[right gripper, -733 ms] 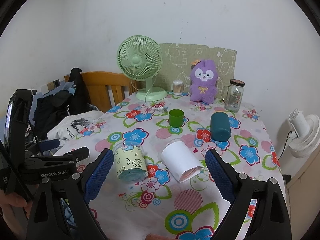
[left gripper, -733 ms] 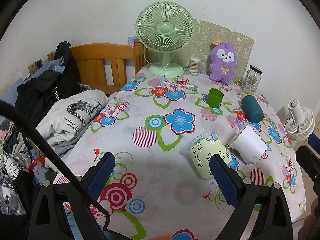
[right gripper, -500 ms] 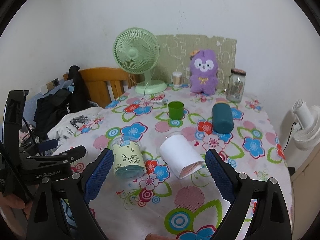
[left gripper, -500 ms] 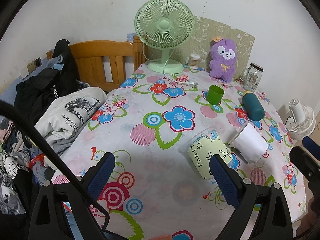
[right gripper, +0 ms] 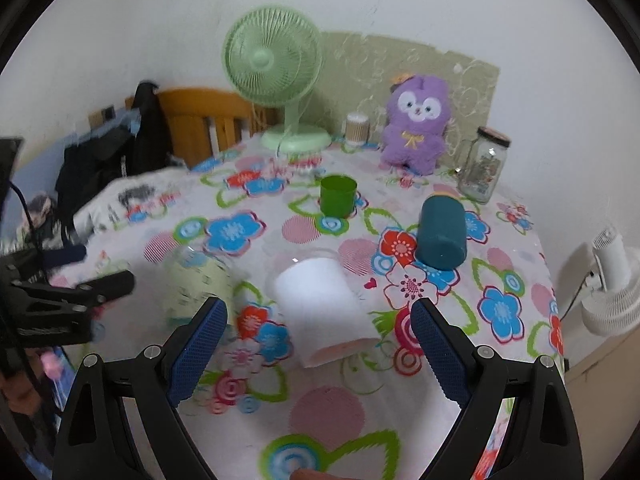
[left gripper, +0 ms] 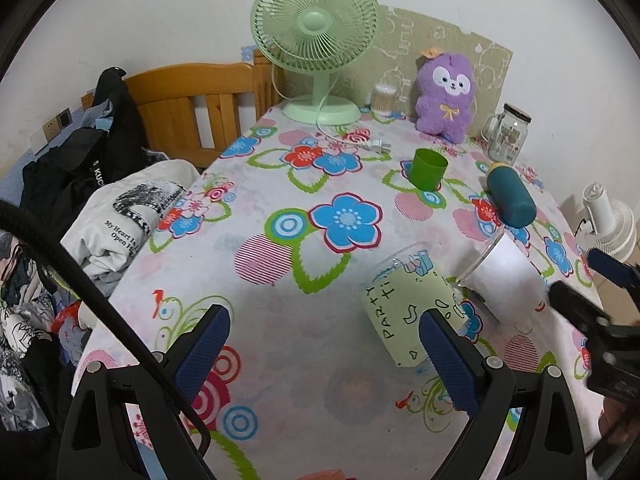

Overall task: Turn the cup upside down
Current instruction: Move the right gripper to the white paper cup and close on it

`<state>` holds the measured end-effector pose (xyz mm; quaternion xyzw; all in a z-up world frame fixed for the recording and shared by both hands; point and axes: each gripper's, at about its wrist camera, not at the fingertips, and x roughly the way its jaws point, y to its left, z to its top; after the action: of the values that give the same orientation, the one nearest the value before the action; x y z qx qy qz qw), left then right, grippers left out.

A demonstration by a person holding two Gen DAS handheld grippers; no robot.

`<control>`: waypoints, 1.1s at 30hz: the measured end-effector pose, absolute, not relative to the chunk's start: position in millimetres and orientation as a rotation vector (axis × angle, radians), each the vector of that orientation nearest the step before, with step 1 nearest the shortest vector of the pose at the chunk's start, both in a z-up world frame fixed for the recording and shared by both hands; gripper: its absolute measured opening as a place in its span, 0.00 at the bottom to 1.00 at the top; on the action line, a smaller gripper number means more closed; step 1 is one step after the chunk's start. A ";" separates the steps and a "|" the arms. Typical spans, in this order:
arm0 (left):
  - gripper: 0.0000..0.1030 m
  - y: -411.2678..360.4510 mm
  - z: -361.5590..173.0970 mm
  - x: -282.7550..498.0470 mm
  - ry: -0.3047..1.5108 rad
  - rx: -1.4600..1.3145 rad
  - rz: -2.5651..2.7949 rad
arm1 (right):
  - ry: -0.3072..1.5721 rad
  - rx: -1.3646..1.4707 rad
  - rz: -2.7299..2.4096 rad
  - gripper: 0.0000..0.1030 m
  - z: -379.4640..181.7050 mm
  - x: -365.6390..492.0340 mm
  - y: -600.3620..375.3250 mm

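Several cups are on the flowered tablecloth. A clear cup with a pale green "PARTY" sleeve (left gripper: pixel 408 304) lies on its side; in the right wrist view it (right gripper: pixel 200 284) is blurred. A clear cup with a white sleeve (left gripper: pixel 502 282) (right gripper: pixel 320 300) lies on its side beside it. A dark teal cup (left gripper: pixel 512 196) (right gripper: pixel 442 232) lies further back. A small green cup (left gripper: pixel 429 169) (right gripper: pixel 338 195) stands upright. My left gripper (left gripper: pixel 324 350) is open above the table, its right finger by the PARTY cup. My right gripper (right gripper: pixel 318 346) is open just before the white cup.
A green desk fan (left gripper: pixel 316 48), a purple plush toy (left gripper: pixel 446 92), a cotton-swab pot (left gripper: pixel 384 98) and a glass jar (left gripper: pixel 506 136) line the table's back edge. A wooden chair (left gripper: pixel 188 104) with clothes (left gripper: pixel 124 216) stands left. A white fan (right gripper: pixel 612 284) stands right.
Both grippers have moved forward toward the cups, the right one faster, so its view is blurred. The white cup now sits between the right fingers' line. No cup has moved.
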<state>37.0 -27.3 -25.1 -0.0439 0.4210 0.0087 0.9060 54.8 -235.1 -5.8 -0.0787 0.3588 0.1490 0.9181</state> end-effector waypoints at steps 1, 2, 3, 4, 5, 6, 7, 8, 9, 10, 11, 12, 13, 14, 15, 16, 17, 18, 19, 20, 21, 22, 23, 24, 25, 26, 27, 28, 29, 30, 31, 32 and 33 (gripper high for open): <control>0.94 -29.0 -26.4 38.6 0.875 -0.088 0.016 | 0.765 -0.171 0.321 0.92 -11.7 62.8 -236.1; 0.94 -30.5 -27.6 40.5 0.880 -0.087 0.016 | 0.787 -0.174 0.337 0.92 -17.3 69.5 -236.7; 0.94 -32.1 -28.8 42.9 0.885 -0.086 0.017 | 0.812 -0.178 0.357 0.92 -23.7 77.0 -236.7; 0.94 -33.7 -30.5 45.9 0.889 -0.085 0.017 | 0.829 -0.184 0.369 0.92 -28.4 81.7 -236.2; 0.94 -35.3 -32.0 48.5 0.893 -0.084 0.016 | 0.844 -0.189 0.381 0.92 -33.0 86.2 -236.1; 0.94 -36.2 -33.2 50.6 0.898 -0.084 0.016 | 0.858 -0.196 0.387 0.92 -37.5 90.0 -235.6; 0.94 -36.8 -34.4 52.1 0.901 -0.083 0.016 | 0.873 -0.204 0.394 0.92 -41.4 93.5 -235.1; 0.94 -37.7 -35.5 53.9 0.905 -0.083 0.016 | 0.883 -0.211 0.404 0.92 -45.1 96.2 -234.6; 0.94 -38.3 -36.5 55.8 0.909 -0.083 0.016 | 0.891 -0.216 0.414 0.92 -48.0 98.6 -234.3; 0.94 -38.7 -37.4 57.1 0.912 -0.083 0.016 | 0.897 -0.219 0.425 0.92 -51.2 100.5 -233.8; 0.94 -39.2 -38.2 58.0 0.915 -0.083 0.016 | 0.902 -0.222 0.432 0.92 -54.2 103.2 -232.4; 0.94 -39.5 -39.0 59.4 0.919 -0.083 0.014 | 0.910 -0.222 0.438 0.92 -56.8 105.4 -232.2; 0.94 -40.0 -39.7 60.6 0.922 -0.083 0.013 | 0.918 -0.219 0.443 0.92 -59.7 107.9 -232.0; 0.94 -40.4 -40.4 61.4 0.923 -0.081 0.013 | 0.925 -0.214 0.448 0.92 -62.0 109.0 -232.0; 0.94 -40.5 -40.9 61.7 0.925 -0.079 0.014 | 0.931 -0.209 0.453 0.92 -64.1 110.5 -232.0; 0.94 -40.7 -41.4 62.1 0.926 -0.078 0.013 | 0.937 -0.203 0.458 0.91 -66.1 111.0 -231.7; 0.94 -41.0 -41.5 62.4 0.926 -0.078 0.013 | 0.939 -0.197 0.463 0.91 -67.3 111.0 -231.3; 0.94 -41.0 -41.4 62.6 0.925 -0.078 0.014 | 0.939 -0.192 0.468 0.90 -68.3 111.4 -230.9; 0.94 -41.1 -41.4 62.6 0.925 -0.079 0.014 | 0.938 -0.188 0.473 0.84 -68.6 111.7 -230.6; 0.94 -41.0 -41.3 62.6 0.925 -0.079 0.013 | 0.937 -0.186 0.477 0.78 -68.6 111.9 -230.2; 0.94 -41.1 -41.3 62.7 0.925 -0.079 0.013 | 0.938 -0.184 0.481 0.75 -68.9 112.2 -229.8; 0.94 -41.1 -41.1 62.7 0.925 -0.077 0.014 | 0.941 -0.184 0.483 0.69 -69.2 113.1 -229.8; 0.94 -41.0 -41.0 62.8 0.925 -0.077 0.013 | 0.945 -0.181 0.484 0.67 -70.0 112.9 -229.7; 0.94 -41.0 -40.9 62.8 0.925 -0.078 0.012 | 0.949 -0.172 0.490 0.66 -70.2 112.7 -230.2; 0.94 -41.1 -40.7 62.5 0.924 -0.078 0.012 | 0.948 -0.166 0.493 0.66 -69.9 112.3 -230.7; 0.94 -41.5 -40.3 62.3 0.923 -0.077 0.011 | 0.944 -0.166 0.492 0.65 -69.3 111.2 -231.1; 0.94 -41.8 -39.7 61.7 0.921 -0.077 0.011 | 0.939 -0.166 0.490 0.65 -68.2 109.8 -231.5; 0.94 -41.9 -38.9 60.7 0.920 -0.077 0.010 | 0.933 -0.164 0.487 0.65 -66.7 108.2 -231.9; 0.94 -42.4 -38.1 59.8 0.918 -0.077 0.009 | 0.925 -0.162 0.483 0.65 -64.6 106.0 -232.4; 0.94 -42.7 -37.3 58.8 0.915 -0.077 0.008 | 0.918 -0.162 0.480 0.65 -62.7 104.4 -233.0; 0.94 -43.3 -36.2 56.8 0.913 -0.076 0.006 | 0.910 -0.163 0.476 0.65 -59.9 101.7 -233.4; 0.94 -44.2 -35.0 55.3 0.910 -0.076 0.004 | 0.904 -0.163 0.474 0.65 -57.4 99.4 -234.2; 0.94 -44.9 -33.7 54.1 0.907 -0.076 0.000 | 0.896 -0.164 0.472 0.65 -54.3 96.2 -235.0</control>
<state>54.1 -44.9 -33.7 -0.0366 0.4380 0.0001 0.8982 96.2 -235.0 -54.3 -0.0786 0.4284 0.2256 0.8714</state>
